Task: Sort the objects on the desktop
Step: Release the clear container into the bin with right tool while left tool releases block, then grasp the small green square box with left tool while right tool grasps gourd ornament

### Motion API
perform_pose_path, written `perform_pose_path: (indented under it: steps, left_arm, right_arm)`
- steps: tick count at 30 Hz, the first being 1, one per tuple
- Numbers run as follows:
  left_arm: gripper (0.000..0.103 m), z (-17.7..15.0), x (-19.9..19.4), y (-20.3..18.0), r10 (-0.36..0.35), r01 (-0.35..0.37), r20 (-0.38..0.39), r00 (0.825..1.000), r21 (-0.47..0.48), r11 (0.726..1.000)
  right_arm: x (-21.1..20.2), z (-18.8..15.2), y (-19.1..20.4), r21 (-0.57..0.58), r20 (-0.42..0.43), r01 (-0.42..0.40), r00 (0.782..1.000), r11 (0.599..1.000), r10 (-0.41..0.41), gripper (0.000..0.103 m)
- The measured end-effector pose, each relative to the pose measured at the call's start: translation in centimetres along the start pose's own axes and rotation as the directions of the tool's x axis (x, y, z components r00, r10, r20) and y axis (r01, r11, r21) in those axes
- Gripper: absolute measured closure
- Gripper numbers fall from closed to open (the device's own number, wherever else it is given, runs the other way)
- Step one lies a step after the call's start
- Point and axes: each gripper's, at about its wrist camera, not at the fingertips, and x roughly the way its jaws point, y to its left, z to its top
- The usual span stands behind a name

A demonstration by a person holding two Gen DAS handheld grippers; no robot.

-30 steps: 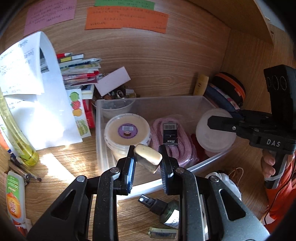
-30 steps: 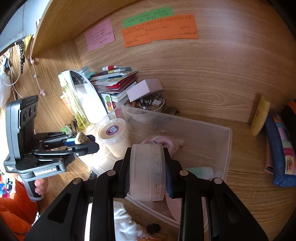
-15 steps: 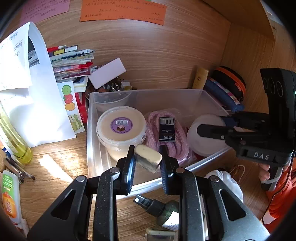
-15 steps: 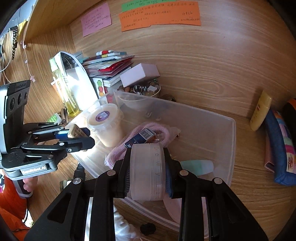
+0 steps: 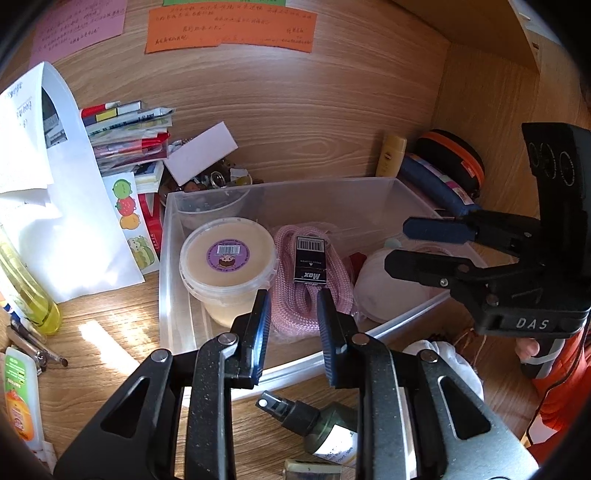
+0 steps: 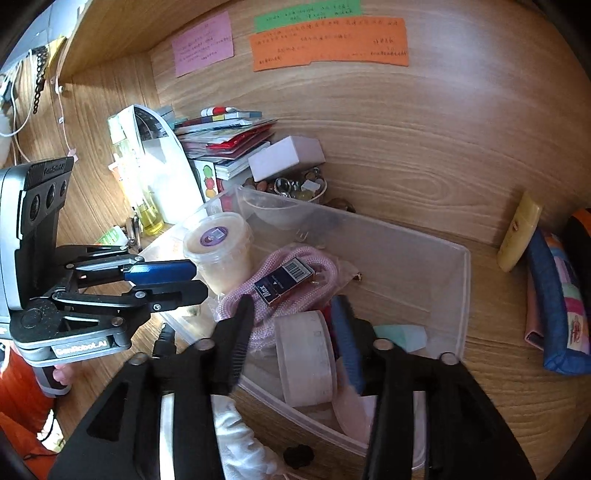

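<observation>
L gripper (image 5: 293, 306) spread, nothing between fingers, over clear bin's (image 5: 164, 258) near-left rim. R gripper (image 6: 295, 325) spread too; tape roll (image 6: 304, 358) stands on edge between fingers inside bin, apparently let go. Spray bottle (image 5: 314, 421) under L gripper, nearer L.

Both grippers (image 5: 293, 317) (image 6: 295, 328) newly open — loads released

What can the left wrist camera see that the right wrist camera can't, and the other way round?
Only the left wrist view shows the green spray bottle lying on the desk in front of the clear bin. Only the right wrist view shows the roll of tape, standing on edge in the bin between the right gripper's open jaws. Both show the bin, the cream tub, the pink rope with the black Max box on it, and the orange note.
</observation>
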Motion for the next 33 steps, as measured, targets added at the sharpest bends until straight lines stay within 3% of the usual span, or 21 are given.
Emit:
perform_pose_path:
  steps: [2,6,9,15,20,27,33]
  left_arm:
    - [0.065,0.1,-0.6,0.1,-0.006,0.006,0.013,1.000,-0.011,1.000]
    - [0.057,0.3,-1.8,0.2,-0.003,0.004,0.041,0.999,-0.025,1.000]
    - [0.038,0.5,-3.1,0.0,0.014,-0.012,0.069,0.997,-0.025,1.000]
    - [0.005,1.0,-6.2,0.1,0.076,-0.068,0.143,0.987,-0.057,0.996]
    - [0.003,0.7,-7.2,-0.1,0.098,-0.088,0.138,0.986,-0.077,0.993]
    - [0.003,-0.7,-7.0,-1.3,0.156,-0.154,0.089,0.984,-0.034,0.988]
    - [0.003,-2.2,-7.1,-0.8,0.156,-0.154,0.045,0.987,-0.052,0.987]
  right_arm:
    - [-0.3,0.0,0.5,-0.024,0.018,0.029,0.999,0.999,-0.029,0.049]
    - [-1.4,0.2,1.1,-0.057,0.055,0.061,0.997,0.997,-0.058,0.035]
    - [-2.4,0.3,1.1,-0.053,0.086,0.087,0.993,0.995,-0.082,0.022]
    - [-4.8,0.7,0.5,0.003,0.156,0.142,0.978,0.990,-0.141,0.019]
    - [-6.7,0.0,-0.2,0.032,0.177,0.169,0.969,0.985,-0.172,0.015]
    - [-8.6,-1.5,-0.9,0.071,0.172,0.153,0.971,0.986,-0.164,0.015]
    - [-9.8,-3.1,-0.7,0.045,0.171,0.188,0.966,0.981,-0.193,0.008]
